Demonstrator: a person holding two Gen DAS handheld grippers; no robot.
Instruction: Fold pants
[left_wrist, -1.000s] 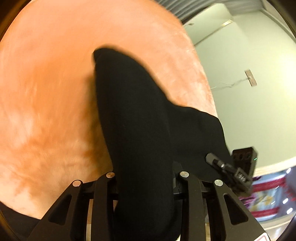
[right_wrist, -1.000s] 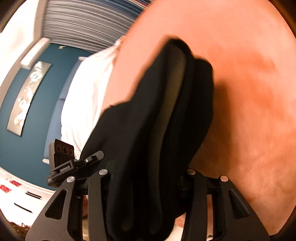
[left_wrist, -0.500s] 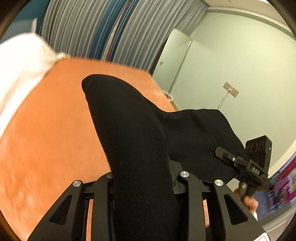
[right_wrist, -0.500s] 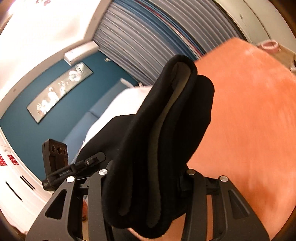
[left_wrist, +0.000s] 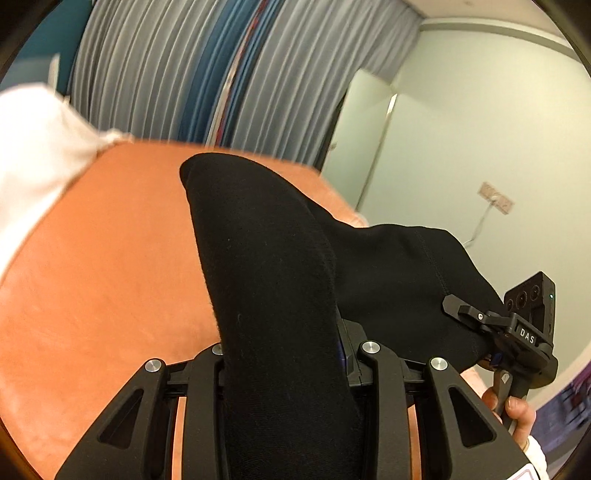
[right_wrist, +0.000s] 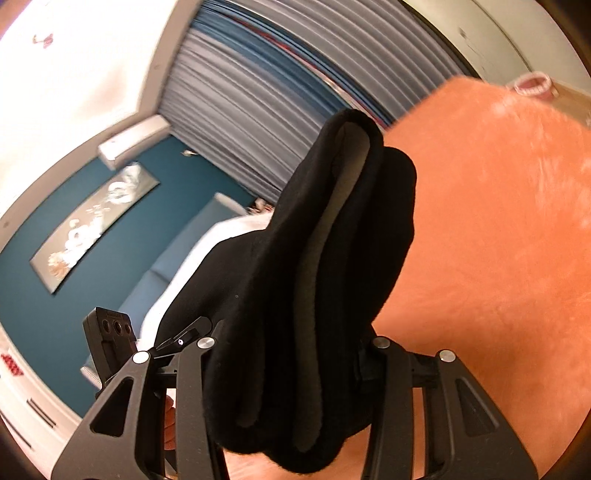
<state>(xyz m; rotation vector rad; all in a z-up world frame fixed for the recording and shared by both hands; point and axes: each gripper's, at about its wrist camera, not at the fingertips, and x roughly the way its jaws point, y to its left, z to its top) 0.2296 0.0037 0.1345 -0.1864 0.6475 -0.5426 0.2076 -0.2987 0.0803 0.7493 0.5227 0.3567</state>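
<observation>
Gripping black pants (left_wrist: 273, 280) — both grippers, orange bedspread (left_wrist: 103, 266)

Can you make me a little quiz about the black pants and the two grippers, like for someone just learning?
1. True or false: the black pants lie flat on the orange blanket.
2. Which gripper holds the pants? A: only the left gripper. B: only the right gripper. C: both.
3. Fill in: behind the orange blanket hang grey and blue ____.

Key
1. False: the pants are bunched and lifted above the blanket, between the fingers.
2. C: each gripper has black fabric clamped in it; the left wrist view shows the right gripper pinching another part of the same pants.
3. curtains.
</observation>
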